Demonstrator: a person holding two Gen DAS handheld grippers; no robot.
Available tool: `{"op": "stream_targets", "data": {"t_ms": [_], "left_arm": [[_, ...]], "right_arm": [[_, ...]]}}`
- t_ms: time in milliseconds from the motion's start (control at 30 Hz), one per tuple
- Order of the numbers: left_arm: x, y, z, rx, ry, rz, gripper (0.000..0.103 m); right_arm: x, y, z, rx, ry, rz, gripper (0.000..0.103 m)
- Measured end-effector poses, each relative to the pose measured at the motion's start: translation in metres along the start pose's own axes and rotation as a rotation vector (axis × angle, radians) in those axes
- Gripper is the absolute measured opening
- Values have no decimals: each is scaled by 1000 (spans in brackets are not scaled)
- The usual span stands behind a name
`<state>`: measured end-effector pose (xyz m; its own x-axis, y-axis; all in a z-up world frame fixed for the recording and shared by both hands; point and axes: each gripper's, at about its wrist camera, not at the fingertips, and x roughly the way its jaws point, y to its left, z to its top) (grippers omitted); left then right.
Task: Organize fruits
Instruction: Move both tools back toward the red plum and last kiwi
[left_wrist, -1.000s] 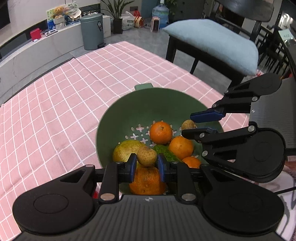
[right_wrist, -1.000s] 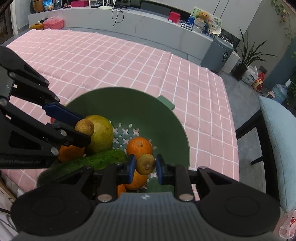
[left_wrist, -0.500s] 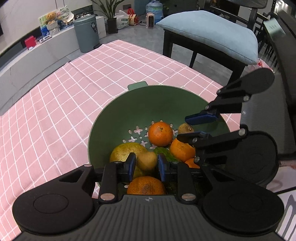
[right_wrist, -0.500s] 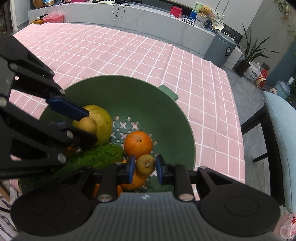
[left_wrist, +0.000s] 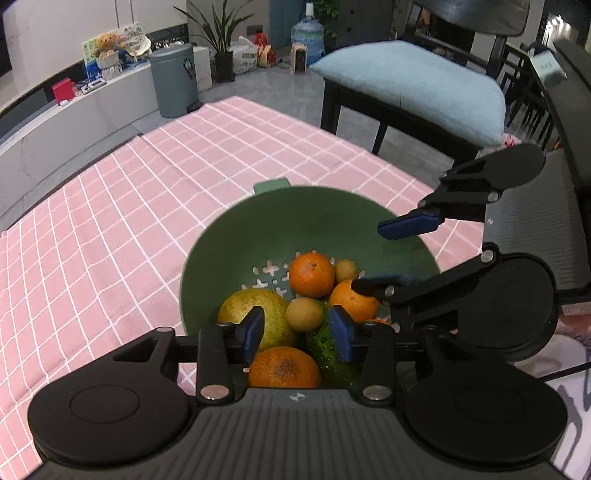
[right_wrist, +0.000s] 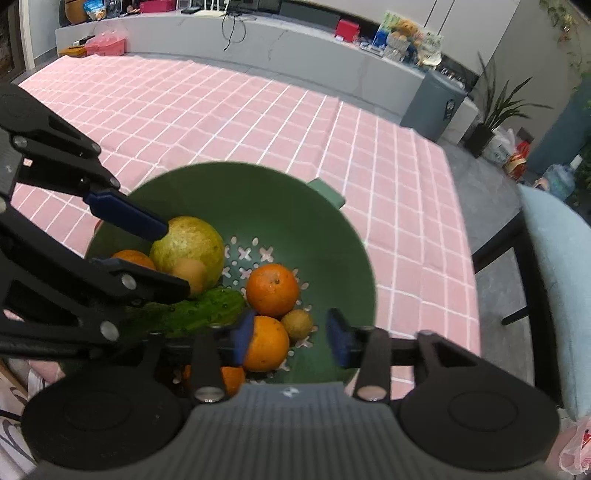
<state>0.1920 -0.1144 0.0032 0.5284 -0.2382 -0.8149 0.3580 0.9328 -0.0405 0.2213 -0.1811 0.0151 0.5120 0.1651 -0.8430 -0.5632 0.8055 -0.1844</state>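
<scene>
Left wrist view: your left gripper (left_wrist: 295, 328) hangs over the green colander (left_wrist: 229, 236), its jaws having just swung apart, and the small tan fruit (left_wrist: 305, 314) you let go sits between the blue pads, touching neither. It rests on the cucumber (left_wrist: 327, 349), wedged against the big yellow-green fruit (left_wrist: 255, 314) at its 9 o'clock. That fruit lies dead ahead at 12 o'clock from your left fingertips, so a straight pull back along the fingers should clear it.

Right wrist view: your right gripper (right_wrist: 290, 334) has likewise just been opening, and holds nothing. Its small round fruit (right_wrist: 297, 324) lies on the colander floor, off-centre between the pads and nearer the left one, beside an orange (right_wrist: 266, 343) at its 8 o'clock and below another orange (right_wrist: 272, 290) at 11 o'clock.

Your two grippers stand close, left crossing in at 9 o'clock of the right view. The cucumber's long axis runs roughly 8 to 2 o'clock there, under the left fingers.
</scene>
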Motion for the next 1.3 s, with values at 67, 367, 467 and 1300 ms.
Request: {"op": "stream_targets", "data": {"t_ms": [67,367,467,1300], "left_arm": [[-8,3,0,-19,-23,-3,57],[-40,11,-3,-74,-93,9,59],[-47,17,-6,-92,-103,20,59],[-70,85,-74,-188,-83,84,59]], "right_arm": [[-7,0,0,8,-13,4,50],[-35,16,10,-17,-95,3,63],[-41,24,15,-34,-122,11,63],[-32,101,60,-306,-177,137,50]]}}
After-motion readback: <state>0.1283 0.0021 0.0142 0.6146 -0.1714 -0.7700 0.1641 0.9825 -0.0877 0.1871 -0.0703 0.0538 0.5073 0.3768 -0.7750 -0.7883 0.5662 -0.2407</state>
